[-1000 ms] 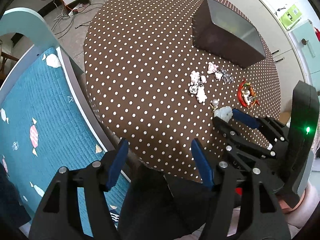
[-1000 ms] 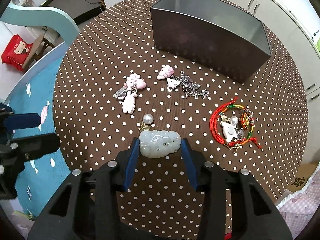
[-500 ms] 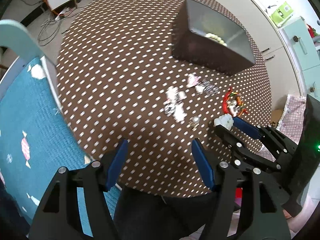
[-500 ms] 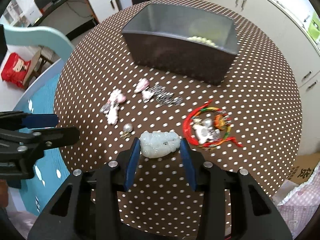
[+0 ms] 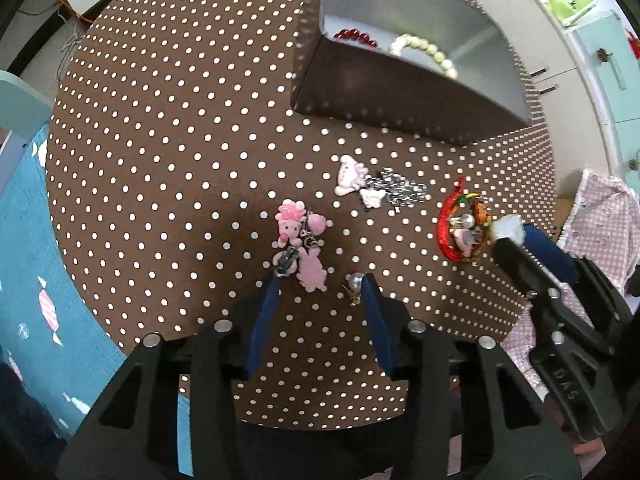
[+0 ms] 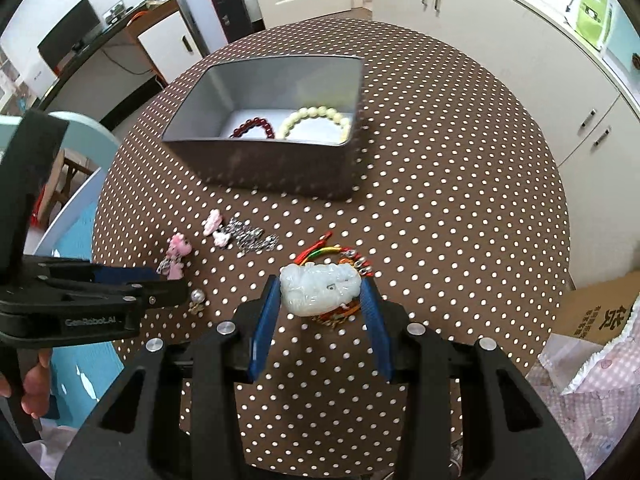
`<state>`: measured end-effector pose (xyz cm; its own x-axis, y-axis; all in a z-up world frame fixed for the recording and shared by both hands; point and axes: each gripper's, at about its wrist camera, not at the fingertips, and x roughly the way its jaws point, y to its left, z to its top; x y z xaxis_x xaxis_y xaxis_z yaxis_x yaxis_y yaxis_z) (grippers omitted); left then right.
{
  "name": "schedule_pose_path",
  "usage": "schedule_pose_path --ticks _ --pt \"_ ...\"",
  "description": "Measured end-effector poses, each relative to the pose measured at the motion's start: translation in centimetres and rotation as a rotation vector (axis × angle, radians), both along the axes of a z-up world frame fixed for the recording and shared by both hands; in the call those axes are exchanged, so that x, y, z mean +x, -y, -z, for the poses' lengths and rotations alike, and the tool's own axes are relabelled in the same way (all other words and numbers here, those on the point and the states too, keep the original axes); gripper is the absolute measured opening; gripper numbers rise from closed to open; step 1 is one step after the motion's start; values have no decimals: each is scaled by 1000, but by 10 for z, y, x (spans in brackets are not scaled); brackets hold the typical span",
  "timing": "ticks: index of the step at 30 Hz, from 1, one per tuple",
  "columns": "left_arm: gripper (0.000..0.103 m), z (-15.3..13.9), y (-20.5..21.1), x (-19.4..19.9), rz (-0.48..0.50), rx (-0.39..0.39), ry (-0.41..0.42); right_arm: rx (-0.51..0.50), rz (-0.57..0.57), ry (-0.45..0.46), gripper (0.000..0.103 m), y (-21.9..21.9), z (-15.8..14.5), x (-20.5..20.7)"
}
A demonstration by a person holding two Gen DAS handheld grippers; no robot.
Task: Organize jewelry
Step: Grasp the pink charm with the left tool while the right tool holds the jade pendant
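My right gripper [image 6: 320,294] is shut on a pale green jade pendant [image 6: 318,288] and holds it above the table, over the red cord bracelet [image 6: 320,250]. The grey metal box [image 6: 264,156] beyond it holds a dark red bead bracelet [image 6: 254,127] and a cream bead bracelet [image 6: 316,118]. My left gripper [image 5: 320,286] is open, low over the table, its fingertips on either side of a pink charm keychain [image 5: 300,244]. A pearl earring [image 5: 355,282] lies by its right finger. A white-pink charm with a silver chain [image 5: 376,186] lies between keychain and box.
The round table has a brown polka-dot cloth [image 6: 460,200]. A light blue chair with a teal cushion [image 5: 24,264] stands at its left edge. White cabinets [image 6: 500,28] stand beyond the table. A cardboard box [image 6: 600,312] and pink checked fabric [image 6: 592,364] lie at the right.
My right gripper has lifted the jade pendant off the table and carried it toward the red cord bracelet. My left gripper has moved forward and down over the pink keychain.
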<state>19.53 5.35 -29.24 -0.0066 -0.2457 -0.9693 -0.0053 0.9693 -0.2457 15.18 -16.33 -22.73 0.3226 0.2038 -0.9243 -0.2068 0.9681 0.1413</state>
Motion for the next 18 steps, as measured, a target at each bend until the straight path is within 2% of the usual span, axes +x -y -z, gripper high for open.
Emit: schedule_pose_path --ticks 6,7,8,9,18 --pt "33 6 7 11 -18 16 -4 11 6 -12 39 1 0 5" --pt "27 5 6 15 -17 21 -2 12 2 -14 39 2 1 5" --pt "17 5 7 16 -16 21 -7 12 0 -14 39 2 -1 3" --pt "15 3 3 17 -17 26 -7 12 -3 -14 39 2 -1 3" --pt "8 1 -8 2 -4 15 15 14 3 -1 39 -3 -2 4"
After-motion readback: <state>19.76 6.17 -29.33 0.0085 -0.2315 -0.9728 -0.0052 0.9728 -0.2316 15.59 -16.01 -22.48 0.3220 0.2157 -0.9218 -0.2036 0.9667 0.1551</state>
